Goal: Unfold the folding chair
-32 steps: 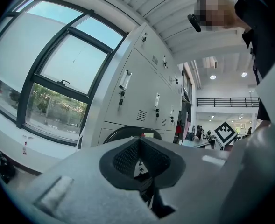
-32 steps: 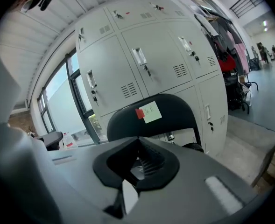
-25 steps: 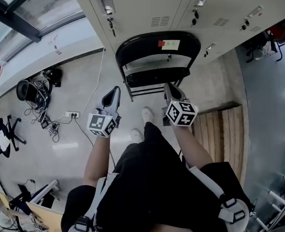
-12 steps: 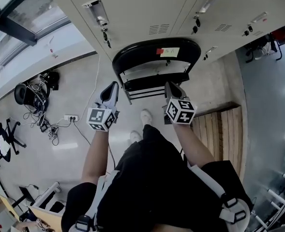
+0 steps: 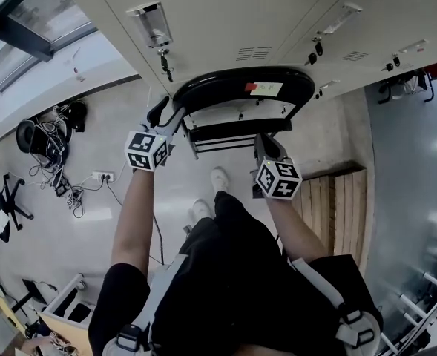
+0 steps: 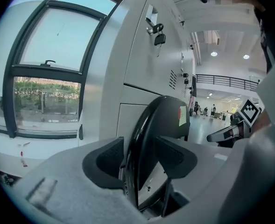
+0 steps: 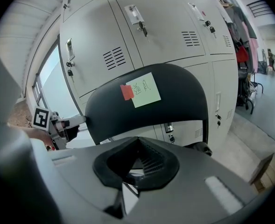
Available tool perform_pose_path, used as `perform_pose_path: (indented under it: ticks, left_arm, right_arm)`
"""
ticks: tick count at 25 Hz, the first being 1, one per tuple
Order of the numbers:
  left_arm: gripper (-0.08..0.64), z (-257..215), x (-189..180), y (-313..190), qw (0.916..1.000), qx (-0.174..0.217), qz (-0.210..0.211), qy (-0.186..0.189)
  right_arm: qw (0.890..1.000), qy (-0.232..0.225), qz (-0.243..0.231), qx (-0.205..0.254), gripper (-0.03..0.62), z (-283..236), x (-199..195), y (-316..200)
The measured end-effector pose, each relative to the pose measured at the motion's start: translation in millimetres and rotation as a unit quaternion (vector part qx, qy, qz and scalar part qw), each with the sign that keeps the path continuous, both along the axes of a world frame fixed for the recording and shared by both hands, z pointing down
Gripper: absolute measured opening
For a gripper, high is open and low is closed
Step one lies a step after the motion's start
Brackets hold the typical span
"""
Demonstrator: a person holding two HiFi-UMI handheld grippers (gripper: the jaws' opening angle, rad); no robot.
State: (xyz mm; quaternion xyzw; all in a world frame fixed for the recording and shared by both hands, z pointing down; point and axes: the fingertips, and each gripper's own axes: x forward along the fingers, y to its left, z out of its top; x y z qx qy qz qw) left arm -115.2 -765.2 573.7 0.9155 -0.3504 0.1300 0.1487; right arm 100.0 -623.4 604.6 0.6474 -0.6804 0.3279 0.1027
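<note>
The folding chair (image 5: 237, 87) is standing folded on the floor (image 5: 122, 136), leaning flat against the grey lockers (image 5: 225, 13). The left gripper (image 5: 161, 111) is clamping the left edge of the backrest – one pad pressing on each face. The right gripper (image 5: 265, 143) is hovering just in front of the seat, its jaws pressed together and holding nothing.

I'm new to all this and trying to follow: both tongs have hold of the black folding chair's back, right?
Not both. Only the left tongs have the chair's back between them, as the left gripper view shows. The right tongs are shut on nothing, short of the chair, as the right gripper view shows.
</note>
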Motion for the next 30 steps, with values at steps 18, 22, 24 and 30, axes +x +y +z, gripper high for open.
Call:
perform_pose_path:
  ticks: [18, 22, 24, 30]
  left_arm:
    - [0.229, 24, 28, -1, 0.9819, 0.021, 0.161, -0.097]
    - [0.227, 24, 27, -1, 0.9857, 0.020, 0.140, -0.092]
    - [0.225, 24, 27, -1, 0.9857, 0.017, 0.138, -0.095]
    - [0.222, 22, 26, 16, 0.9840, 0.017, 0.147, -0.100]
  right_arm:
    - [1.000, 0.017, -0.006, -0.011, 0.004, 7, 20, 6]
    - [1.000, 0.017, -0.017, -0.020, 0.005, 13, 14, 8]
    - [0.999, 0.017, -0.024, -0.027, 0.005, 17, 8, 11]
    - [0.998, 0.000, -0.033, -0.050, 0.005, 33, -7, 22]
